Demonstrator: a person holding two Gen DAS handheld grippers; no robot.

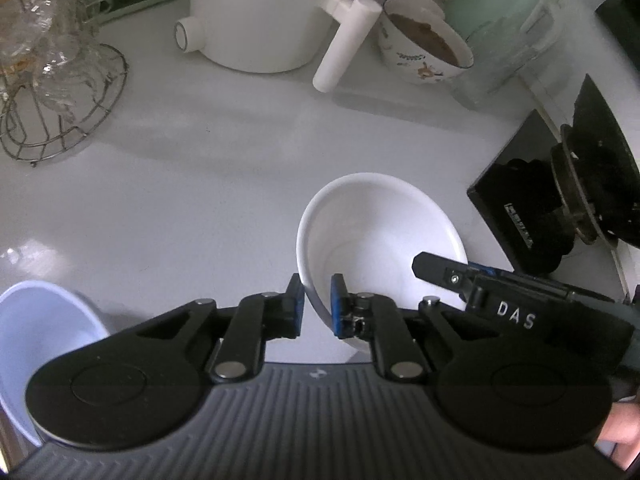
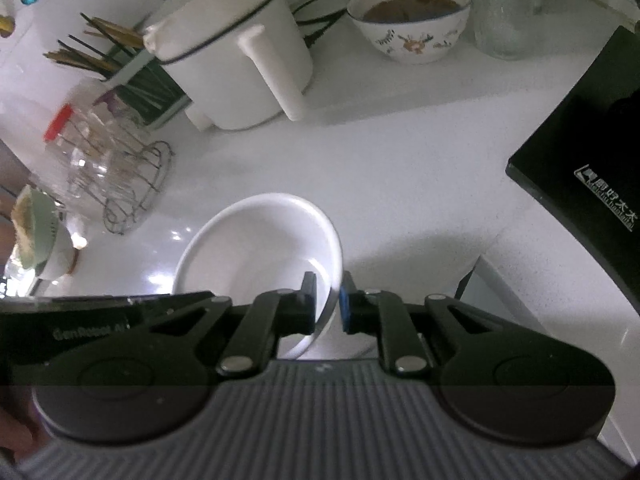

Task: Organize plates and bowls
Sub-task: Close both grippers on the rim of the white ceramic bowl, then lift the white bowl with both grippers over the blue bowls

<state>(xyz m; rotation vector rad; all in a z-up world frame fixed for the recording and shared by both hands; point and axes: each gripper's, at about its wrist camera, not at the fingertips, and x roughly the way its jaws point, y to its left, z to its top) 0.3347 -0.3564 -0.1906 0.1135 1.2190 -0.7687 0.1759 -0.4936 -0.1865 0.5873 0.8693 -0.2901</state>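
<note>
The left tool (image 1: pixel 318 306) is clamped on the near rim of the white bowl (image 1: pixel 380 236), one blue pad outside the wall and one inside, and the right tool (image 2: pixel 328 306) is pinched the same way on the opposite side of that rim, so the bowl is carried between the two. In the left wrist view the right tool's dark body is seen reaching in over the bowl's right edge. The bowl looks tipped and appears raised just off the white desk (image 1: pixel 192 168), though contact underneath cannot be confirmed. For this lift to go well, both grips should be kept level with each other and raised together, since a thin glazed rim can slide out of flat pads if one side leads. To the left of the bowl a pale blue bowl (image 1: pixel 44 344) is waiting at the desk's near edge, a likely stacking partner. Beyond the bowl stands a white appliance (image 1: pixel 264 16) with a long handle, a patterned bowl (image 1: pixel 424 48) holding something brown just right of it, and a wire rack (image 1: pixel 60 116) of glassware well to the left. A black box (image 2: pixel 588 168) sits right of the bowl and should be cleared during any sideways carry.
</note>
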